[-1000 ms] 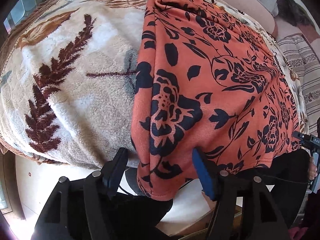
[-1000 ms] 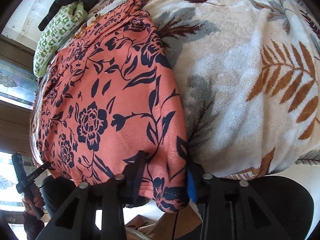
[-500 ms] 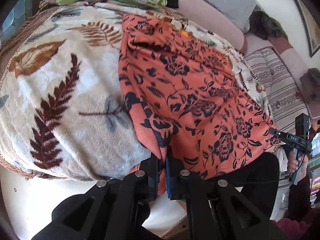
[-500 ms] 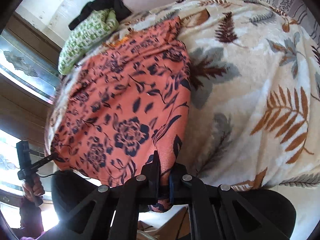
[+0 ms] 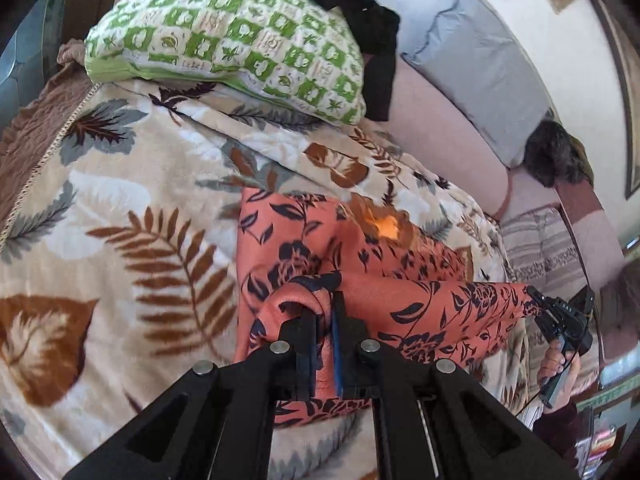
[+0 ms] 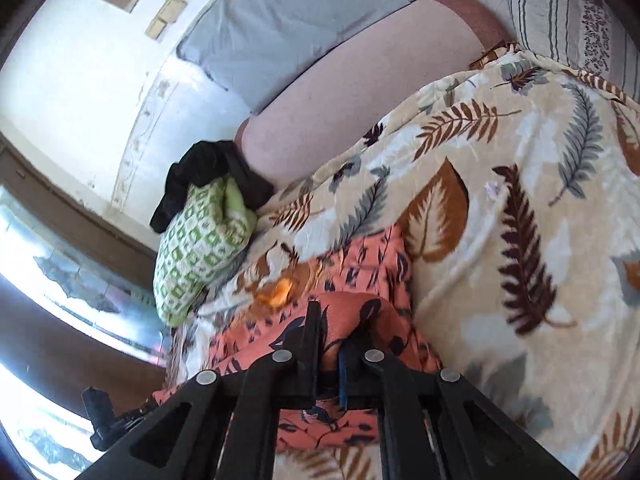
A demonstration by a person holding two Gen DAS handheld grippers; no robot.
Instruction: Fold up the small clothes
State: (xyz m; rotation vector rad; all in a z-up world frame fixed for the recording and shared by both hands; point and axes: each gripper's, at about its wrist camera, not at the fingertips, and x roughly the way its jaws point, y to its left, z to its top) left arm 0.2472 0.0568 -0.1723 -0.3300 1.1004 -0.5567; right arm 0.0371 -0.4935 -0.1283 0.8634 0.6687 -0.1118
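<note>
Orange cloth pinched at both near corners

Orange floral cloth [image 5: 400, 264] was gripped by the left gripper [image 5: 325, 320] and right gripper [image 6: 329, 334], jaws clenched on its hem. Hem was held raised over the fleece blanket [image 5: 120, 208], likely so the near half could be folded over. Fabric looked soft, limp.

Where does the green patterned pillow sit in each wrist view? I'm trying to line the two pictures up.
Left wrist view: green patterned pillow at upper left, on the leaf-print blanket.
Right wrist view: the pillow at centre left, at the blanket's far edge.
Shared landmark: the black garment draped over the pillow.
</note>
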